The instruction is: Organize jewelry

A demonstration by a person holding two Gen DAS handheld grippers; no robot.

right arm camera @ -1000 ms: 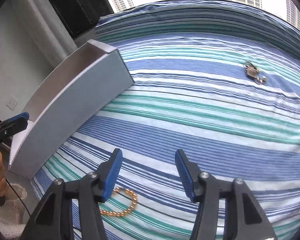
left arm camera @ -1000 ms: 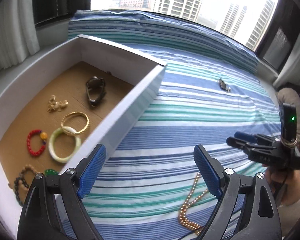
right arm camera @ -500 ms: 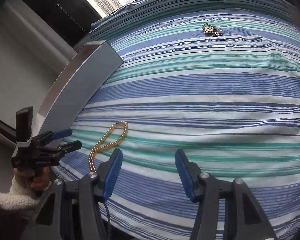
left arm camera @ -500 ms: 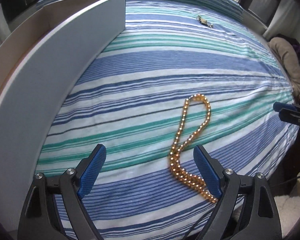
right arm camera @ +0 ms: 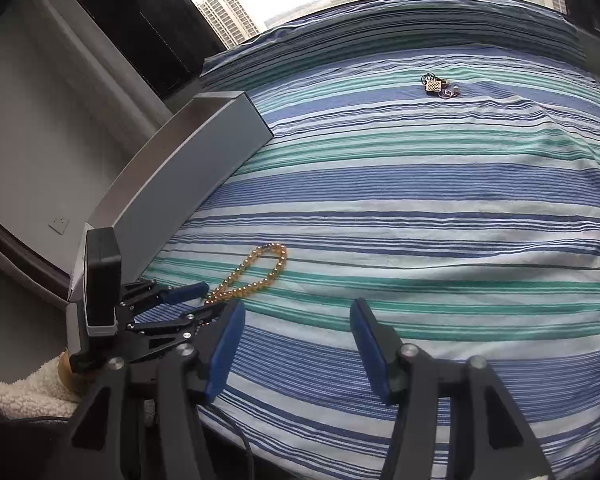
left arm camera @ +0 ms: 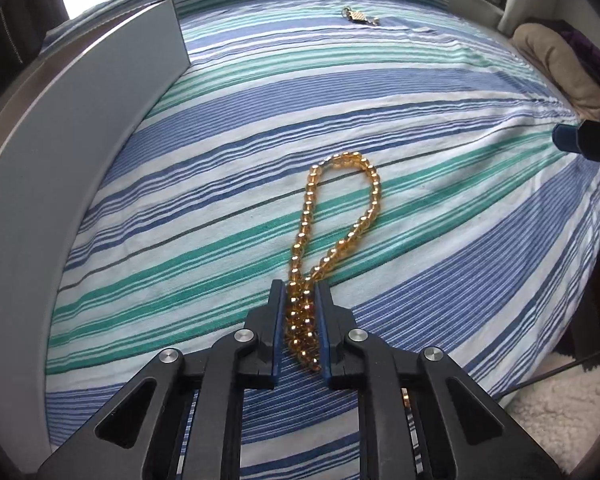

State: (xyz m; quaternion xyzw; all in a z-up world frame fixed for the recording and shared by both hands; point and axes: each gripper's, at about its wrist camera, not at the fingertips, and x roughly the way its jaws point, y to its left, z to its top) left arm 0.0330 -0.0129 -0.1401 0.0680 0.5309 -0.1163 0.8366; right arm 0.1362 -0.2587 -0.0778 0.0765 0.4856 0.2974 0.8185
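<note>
Since the earlier frame the left gripper (left arm camera: 301,294) has dropped onto the amber bead necklace (left arm camera: 332,216) and its jaws have just been closing; they now pinch the necklace's near end, the loop trailing away across the striped bed (left arm camera: 440,168), close to the bed's near edge. The grey box (left arm camera: 80,128) lines the bed's left edge, just beside. The right gripper (right arm camera: 296,340) hangs spread and empty over bare sheet. A small keyring charm (right arm camera: 436,86) lies well apart, toward the far edge.
</note>
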